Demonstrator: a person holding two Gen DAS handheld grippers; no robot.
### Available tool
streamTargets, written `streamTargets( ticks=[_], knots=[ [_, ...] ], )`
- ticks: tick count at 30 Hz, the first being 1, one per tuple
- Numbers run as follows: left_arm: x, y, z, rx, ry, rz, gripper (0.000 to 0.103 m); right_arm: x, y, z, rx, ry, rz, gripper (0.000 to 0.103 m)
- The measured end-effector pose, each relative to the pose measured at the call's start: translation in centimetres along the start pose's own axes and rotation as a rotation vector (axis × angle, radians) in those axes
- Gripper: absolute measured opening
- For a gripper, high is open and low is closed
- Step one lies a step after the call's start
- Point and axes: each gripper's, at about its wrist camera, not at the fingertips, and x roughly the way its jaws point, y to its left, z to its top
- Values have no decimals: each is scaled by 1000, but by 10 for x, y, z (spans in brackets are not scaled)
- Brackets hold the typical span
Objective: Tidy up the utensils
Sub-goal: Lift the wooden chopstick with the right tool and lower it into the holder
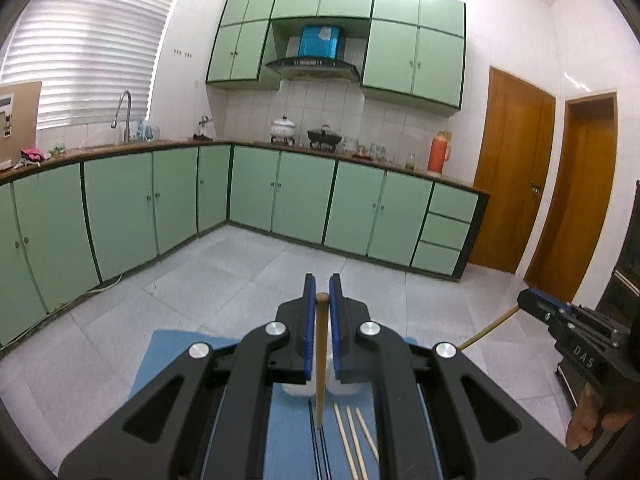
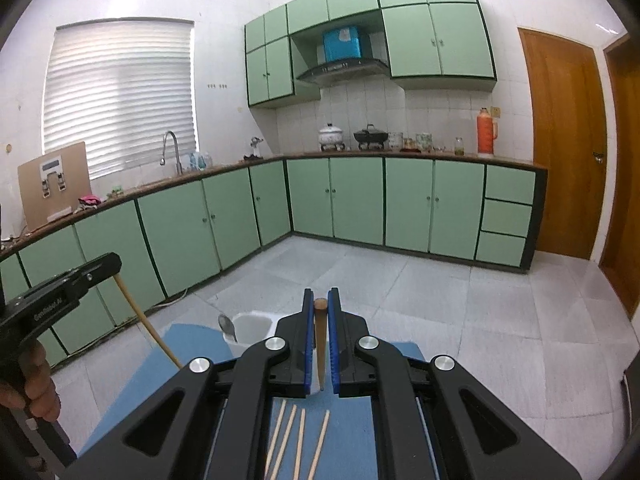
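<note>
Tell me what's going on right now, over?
Left tool shut on a chopstick. Right tool shut on another chopstick. Loose chopsticks on blue mat. Nothing blocking.

Both views are bright and evenly lit. Daylight comes through the window blind [image 1: 92, 48], which is overexposed to almost pure white. Shadows on the floor [image 1: 248, 276] are soft and weak. The fisheye lens bends the cabinets [image 2: 360, 204] strongly, and the corners are dark. The walls have a slight pink tint. The focus is rather soft everywhere.
</note>
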Motion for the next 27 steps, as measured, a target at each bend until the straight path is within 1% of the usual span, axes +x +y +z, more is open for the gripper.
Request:
streamTargets(
  ticks=[3,9,13,15,17,22,27],
  knots=[
    [0,-2,14,-7,-31,-3,6,4,4,12,0,-25,13,7],
    [6,-4,49,-27,-117,-6,6,18,15,33,-28,-57,24,7],
    [17,-7,64,-30,-160,-3,6,34,23,42,-37,-61,44,7],
    [28,-10,66,-22,-178,12,6,44,25,44,-40,-53,49,7],
    [41,-13,64,-15,-182,24,6,56,26,42,-40,-38,54,7],
    [82,-12,49,-3,-153,35,6,95,27,30,-40,24,54,7],
    [117,-4,28,-13,-94,30,6,123,26,12,-40,83,52,7]
  ],
)
